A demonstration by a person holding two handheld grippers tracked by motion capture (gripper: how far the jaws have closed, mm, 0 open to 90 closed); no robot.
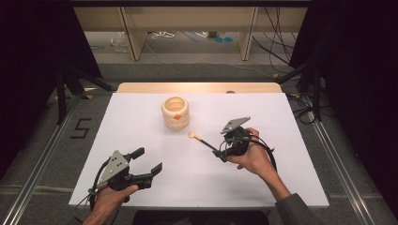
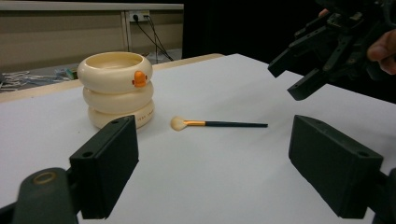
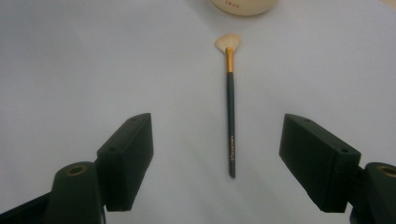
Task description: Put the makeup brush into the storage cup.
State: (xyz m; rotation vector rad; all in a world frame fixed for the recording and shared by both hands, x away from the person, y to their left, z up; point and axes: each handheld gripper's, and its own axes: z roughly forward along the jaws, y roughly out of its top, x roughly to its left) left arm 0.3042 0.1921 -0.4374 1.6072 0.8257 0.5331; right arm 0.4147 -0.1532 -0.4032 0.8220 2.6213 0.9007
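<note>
On the white table (image 1: pixel 141 122), a little past its middle, lies a slim makeup brush (image 1: pixel 202 140): a small fan of cream bristles, a short gold-orange ferrule, and a long, thin, dark green-black handle that tapers to a point. It lies flat, bristles toward a cream container (image 1: pixel 175 113) that stands just beyond it, apart from the bristle tip. In the right gripper view the brush (image 3: pixel 230 107) runs straight up the middle, its handle end between the two black jaws without touching either; small pale lettering shows low on the handle, too small to read. The container looks like three stacked rounded rings, open at the top, with a small orange duck-bill knob on the upper ring; in the left gripper view its bottom ring (image 2: pixel 122 116) carries faint printed letters, and in the right gripper view the bit of it at the top edge shows letters that seem to read "SWAN". The right gripper (image 1: pixel 219 152) hovers over the handle end, jaws spread wide and empty. The left gripper (image 1: pixel 149 160) is held near the table's front-left, well apart from the brush, jaws likewise wide and gripping nothing. A black "5" (image 1: pixel 80 128) is marked on the floor left of the table.
</note>
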